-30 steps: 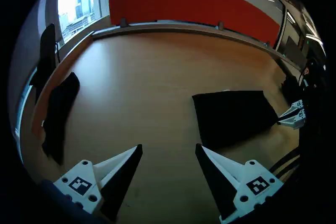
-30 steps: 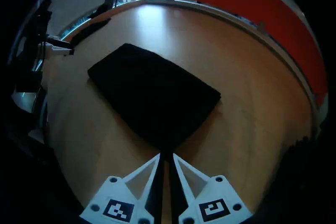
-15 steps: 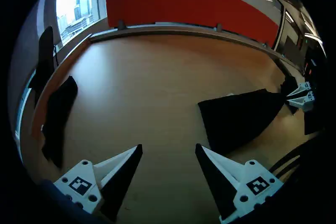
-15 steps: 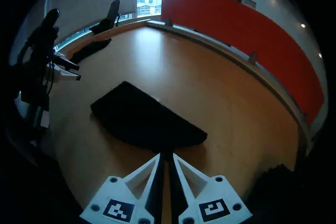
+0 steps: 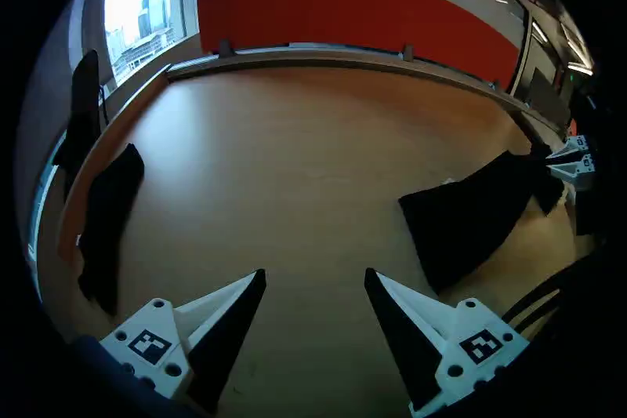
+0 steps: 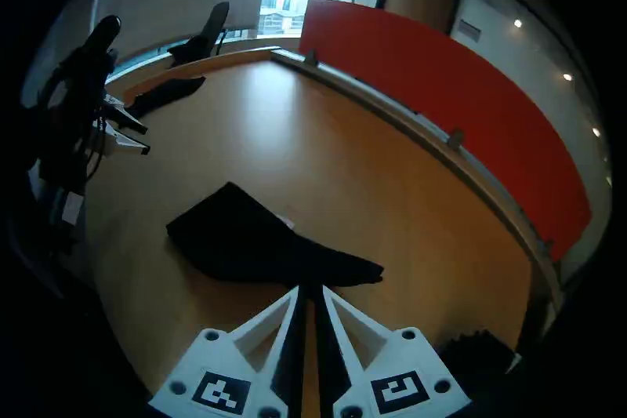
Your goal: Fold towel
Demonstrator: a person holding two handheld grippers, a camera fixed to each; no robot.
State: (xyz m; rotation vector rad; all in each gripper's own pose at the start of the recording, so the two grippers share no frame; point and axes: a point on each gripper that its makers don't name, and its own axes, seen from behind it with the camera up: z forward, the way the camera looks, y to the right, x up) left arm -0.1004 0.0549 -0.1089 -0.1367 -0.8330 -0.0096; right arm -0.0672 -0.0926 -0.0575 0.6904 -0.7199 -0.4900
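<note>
A black towel (image 5: 474, 218) lies on the wooden table, one corner pulled up off the surface. In the right gripper view the towel (image 6: 251, 245) stretches from the table up to my right gripper (image 6: 309, 300), which is shut on its near corner. The left gripper view shows that right gripper (image 5: 574, 161) at the far right edge, holding the raised corner. My left gripper (image 5: 313, 292) stands open low over bare table, left of the towel and apart from it. In the right gripper view the left gripper (image 6: 125, 132) appears at the far left with an arm behind it.
A second dark cloth (image 5: 110, 218) lies along the table's left edge. A red partition (image 5: 353, 14) runs along the far edge of the table (image 5: 274, 159). A dark chair back (image 6: 215, 26) stands near the window. Another dark cloth (image 6: 478, 347) lies at the lower right.
The right gripper has lifted and pulled the towel's corner up and back, so the flat towel now rises into a narrow tent shape. The left gripper has stayed put, open.
</note>
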